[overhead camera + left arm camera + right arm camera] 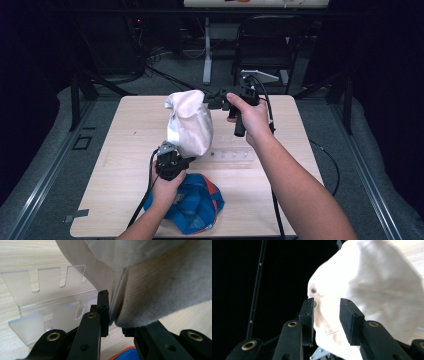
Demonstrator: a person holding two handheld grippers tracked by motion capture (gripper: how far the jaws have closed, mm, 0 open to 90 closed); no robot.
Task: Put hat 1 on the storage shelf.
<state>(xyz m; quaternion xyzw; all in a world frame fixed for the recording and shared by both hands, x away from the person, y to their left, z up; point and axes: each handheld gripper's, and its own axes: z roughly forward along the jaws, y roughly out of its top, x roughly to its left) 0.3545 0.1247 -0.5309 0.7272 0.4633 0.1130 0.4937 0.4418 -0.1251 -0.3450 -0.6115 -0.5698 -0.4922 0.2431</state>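
— White cloth, what is it and who has it?

— It looks like a white cap point(189, 125), soft cotton. My left gripper point(176, 159) is clenched on its lower edge: in the left gripper view the jaws pinch a fold of the hem, with the fabric bulging above them. My right gripper point(214, 102) sits at the cap's upper end. In the right gripper view its jaws stand parted, with the fabric lying between the pads; I see no pad pressing, so I call that side released.

— Where is the cap, then?

— Lifted above the wooden table point(125, 140), over the middle of the top. Just under it on the table lies a clear acrylic rack point(47, 302) with notches cut in its upper edge. Nearer me than the cap, under my left hand point(165, 192), lies a blue mesh cap with an orange stripe point(200, 205), resting on the table's near edge.

— And beyond the cap?

— Grey floor past the table's far edge, with a black chair point(265, 45), a white table leg point(207, 50) and some cables. The room around it is dark.

— Which way does the cap run?

— Its long axis stands nearly upright, leaning a little: the lower end towards my left gripper, the upper end turned towards my right one. Which end is the brim I cannot tell.
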